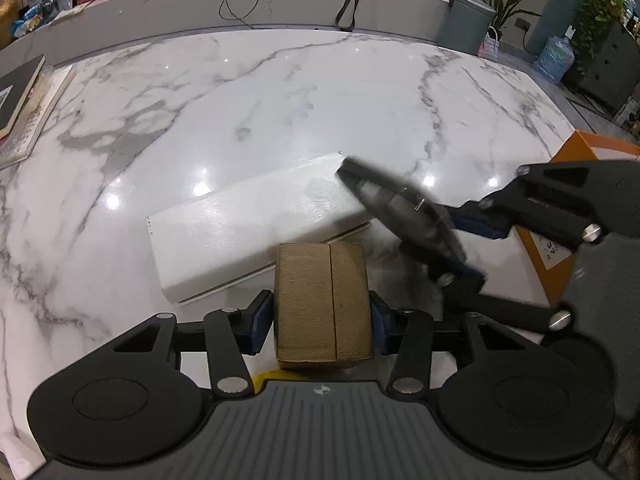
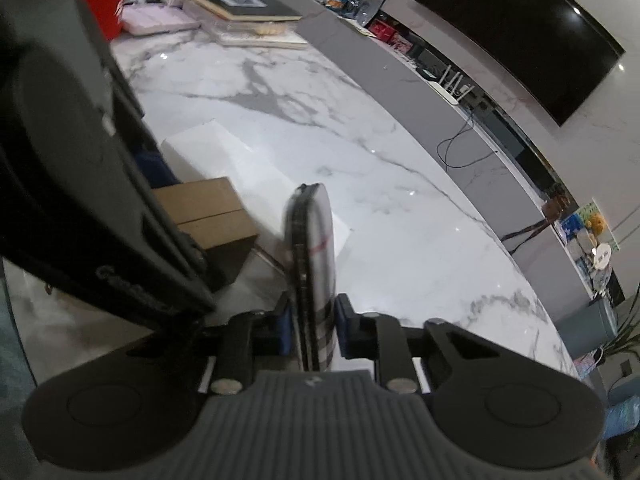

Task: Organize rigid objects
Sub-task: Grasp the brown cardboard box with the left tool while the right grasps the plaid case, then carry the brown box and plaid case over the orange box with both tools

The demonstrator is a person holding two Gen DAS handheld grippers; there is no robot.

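Observation:
A small brown cardboard box sits between the blue pads of my left gripper, which is shut on its two sides low over the marble table. Just beyond it a long flat white box lies on the table. From the right, my right gripper holds a thin plaid zip case over the white box's right end. In the right wrist view the right gripper is shut on that case, held on edge, with the brown box and white box to its left.
An orange box stands at the table's right edge behind the right gripper. Stacked books lie at the far left; a red cup stands near them. A grey ledge with cables and clutter runs behind the table.

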